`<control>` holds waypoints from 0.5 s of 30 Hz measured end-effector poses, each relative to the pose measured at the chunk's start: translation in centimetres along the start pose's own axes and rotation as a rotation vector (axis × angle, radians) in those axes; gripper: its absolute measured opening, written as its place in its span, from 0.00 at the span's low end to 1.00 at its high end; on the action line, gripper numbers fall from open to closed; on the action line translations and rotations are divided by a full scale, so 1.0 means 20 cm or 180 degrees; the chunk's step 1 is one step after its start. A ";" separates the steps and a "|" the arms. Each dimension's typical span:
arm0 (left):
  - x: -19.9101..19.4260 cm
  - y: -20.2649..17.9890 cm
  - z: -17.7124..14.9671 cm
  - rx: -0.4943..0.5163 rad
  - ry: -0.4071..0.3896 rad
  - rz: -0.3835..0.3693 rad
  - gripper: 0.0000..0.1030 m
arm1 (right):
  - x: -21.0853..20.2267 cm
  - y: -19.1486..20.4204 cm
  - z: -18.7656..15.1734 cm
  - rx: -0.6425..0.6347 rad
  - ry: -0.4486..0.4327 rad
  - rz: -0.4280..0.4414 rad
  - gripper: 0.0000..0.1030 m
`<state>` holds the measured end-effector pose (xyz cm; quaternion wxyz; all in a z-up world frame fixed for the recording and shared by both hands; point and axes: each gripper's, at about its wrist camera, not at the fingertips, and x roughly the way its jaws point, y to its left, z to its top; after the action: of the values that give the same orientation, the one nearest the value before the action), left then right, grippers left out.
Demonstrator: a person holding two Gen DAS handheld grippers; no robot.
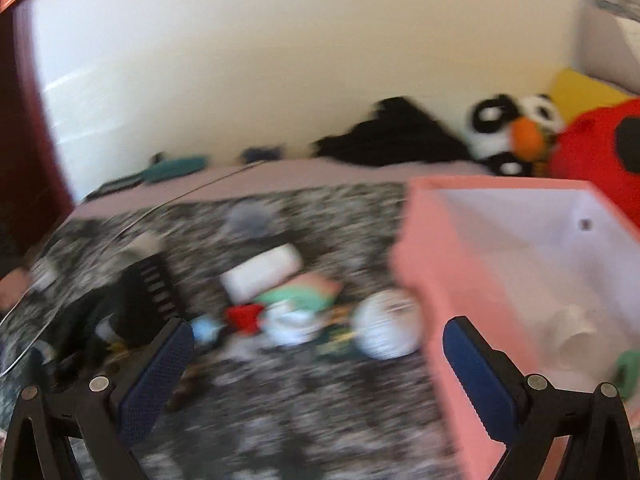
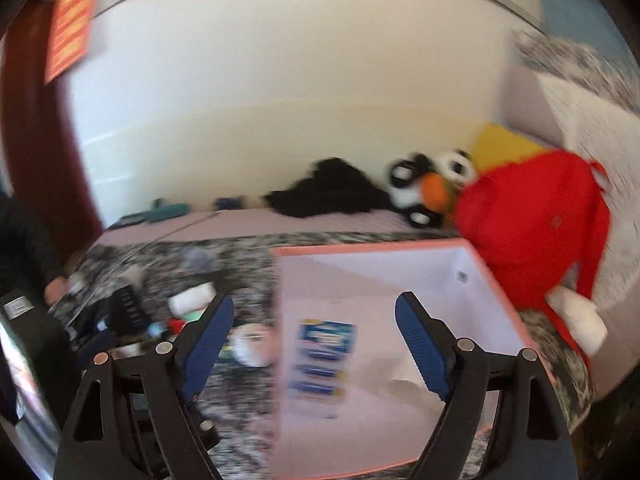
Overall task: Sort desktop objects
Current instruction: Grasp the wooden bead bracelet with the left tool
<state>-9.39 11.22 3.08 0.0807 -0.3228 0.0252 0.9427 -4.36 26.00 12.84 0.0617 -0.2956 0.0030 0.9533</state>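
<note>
Both my grippers, left (image 1: 318, 364) and right (image 2: 314, 344), are wide open and hold nothing. I think I am between picks. Next I need one small thing from the pile (image 1: 304, 312). Blurry, bright bits sit beside the pink box (image 1: 436, 280), some things inside.

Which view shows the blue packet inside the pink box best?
The right wrist view: it looks down into the pink box, where the blue packet lies on the floor, blurred. The left wrist view shows only part of the box's inside, and the packet is not visible there.
</note>
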 end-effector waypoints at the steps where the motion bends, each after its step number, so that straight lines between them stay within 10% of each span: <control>1: 0.01 0.07 -0.01 -0.0051 0.0026 0.0064 1.00 | 0.00 0.09 0.00 -0.0084 -0.0009 0.0050 0.84; 15: 0.29 0.82 -0.23 -0.0596 0.0474 0.0230 1.00 | 0.29 0.82 -0.11 -0.0560 0.0334 0.0462 0.84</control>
<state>-13.88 -4.60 -4.30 0.0141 -0.3969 -0.0453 0.9166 -9.71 10.36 7.22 -0.0339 -0.3482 -0.0560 0.9351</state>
